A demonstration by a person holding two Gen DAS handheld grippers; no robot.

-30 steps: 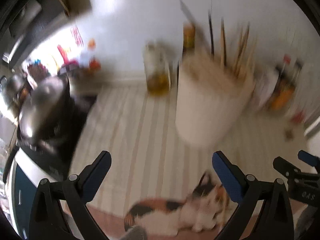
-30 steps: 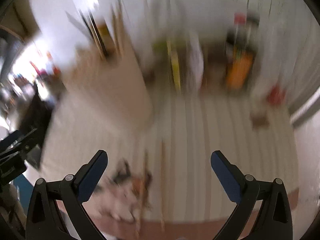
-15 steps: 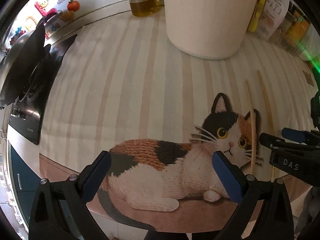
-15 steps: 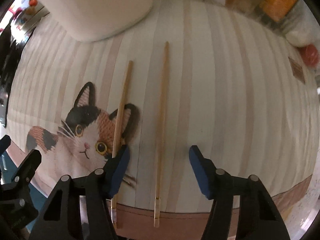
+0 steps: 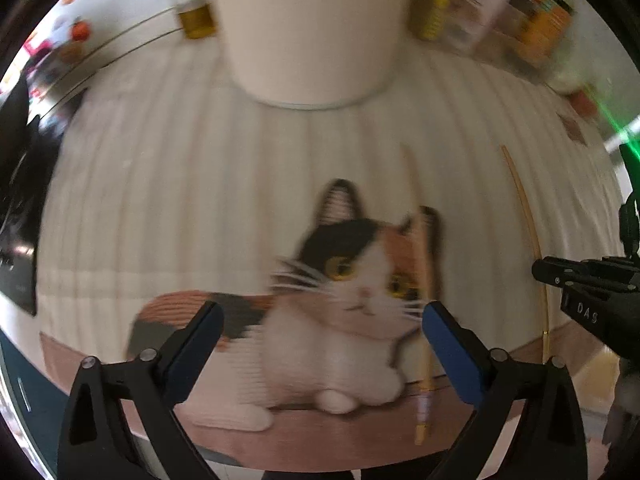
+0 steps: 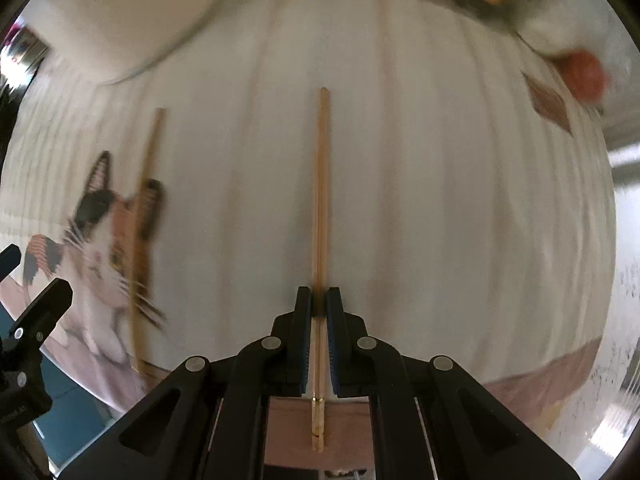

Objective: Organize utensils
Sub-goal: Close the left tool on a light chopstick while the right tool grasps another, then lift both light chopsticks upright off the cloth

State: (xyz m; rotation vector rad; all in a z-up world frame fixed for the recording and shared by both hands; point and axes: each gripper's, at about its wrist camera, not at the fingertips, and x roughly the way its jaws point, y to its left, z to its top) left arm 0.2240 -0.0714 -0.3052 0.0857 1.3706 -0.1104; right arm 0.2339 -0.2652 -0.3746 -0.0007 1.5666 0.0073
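Two wooden chopsticks lie on a striped mat with a cat picture (image 5: 352, 288). My right gripper (image 6: 319, 300) is shut on the right chopstick (image 6: 322, 184), which runs straight ahead between the pads. That chopstick also shows in the left wrist view (image 5: 528, 232). The left chopstick (image 6: 144, 232) lies across the cat's ear, and also shows in the left wrist view (image 5: 420, 280). My left gripper (image 5: 320, 324) is open and empty above the cat picture, with the left chopstick just inside its right finger. The white utensil holder (image 5: 312, 28) stands behind; it also shows in the right wrist view (image 6: 120, 16).
Bottles and jars (image 5: 540, 24) line the wall behind the holder. A red round thing (image 6: 584, 72) sits at the far right. A black stove (image 5: 16, 208) lies to the left. The mat's front edge (image 5: 320, 436) is close to both grippers.
My right gripper has closed on the right chopstick; half a second ago it was open around it. My left gripper has shifted right, toward the left chopstick.
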